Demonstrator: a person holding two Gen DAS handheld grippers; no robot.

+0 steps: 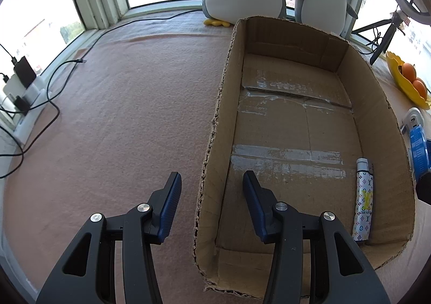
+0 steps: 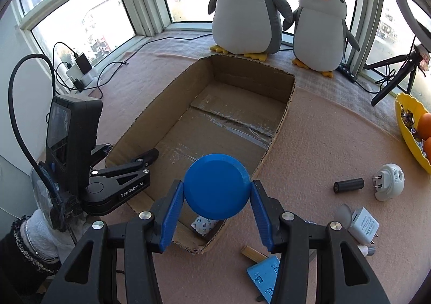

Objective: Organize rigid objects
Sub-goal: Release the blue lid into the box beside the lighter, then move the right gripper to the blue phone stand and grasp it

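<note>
Between the pads of the right gripper (image 2: 217, 209) sits a blue disc (image 2: 217, 186), pinched at its edges and carried just above the near end of the cardboard box (image 2: 280, 126), likely so it can drop in beside the patterned lighter (image 1: 363, 201) already lying below. It looks smooth, round and solid. Off to that gripper's left, the left gripper (image 1: 208, 196) straddles the box wall, apparently steadying it; its jaws look parted with nothing clearly between them.
</note>
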